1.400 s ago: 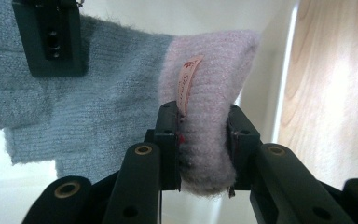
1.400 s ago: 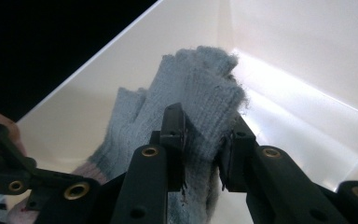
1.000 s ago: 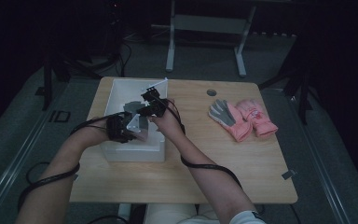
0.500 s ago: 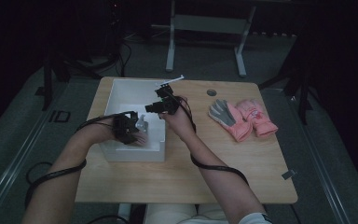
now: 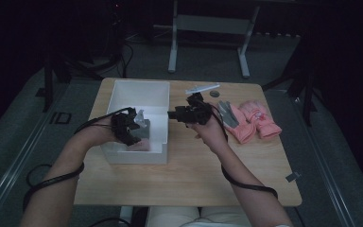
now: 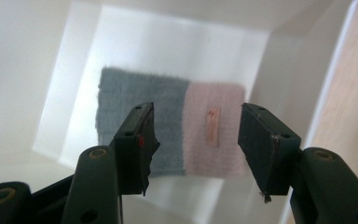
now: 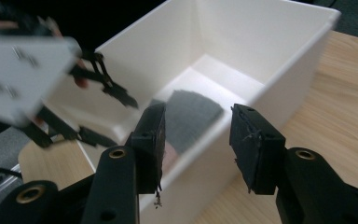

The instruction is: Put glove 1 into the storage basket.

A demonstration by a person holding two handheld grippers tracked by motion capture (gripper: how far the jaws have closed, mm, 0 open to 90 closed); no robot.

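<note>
On the left, the left gripper (image 5: 133,124) hangs inside the white plastic box (image 5: 142,90), which sits on the light wooden table (image 5: 194,170). Its jaws have just been opening, and now they stand apart with nothing between them. Under them, flat on the bottom of the box, lies the folded grey and pink knitted glove (image 6: 170,123). No pad touches it. So the glove has been let go, and I think this glove is now put away.

In the middle, the right gripper (image 5: 176,114) is out of the box, just past its right wall and above the table. Its jaws have also just been opening, and they are apart and empty. From its own camera you look over the wall of the box and see the glove (image 7: 191,119) down inside.

On the right, the other grey and pink gloves (image 5: 246,120) lie on the table, well apart from the box. They may be next.

A second ago both grippers were close together down in the box. Half a second ago the right one was already lifting out. Now it is farther to the right, on the side where the other gloves are, while the left hand has hardly moved
</note>
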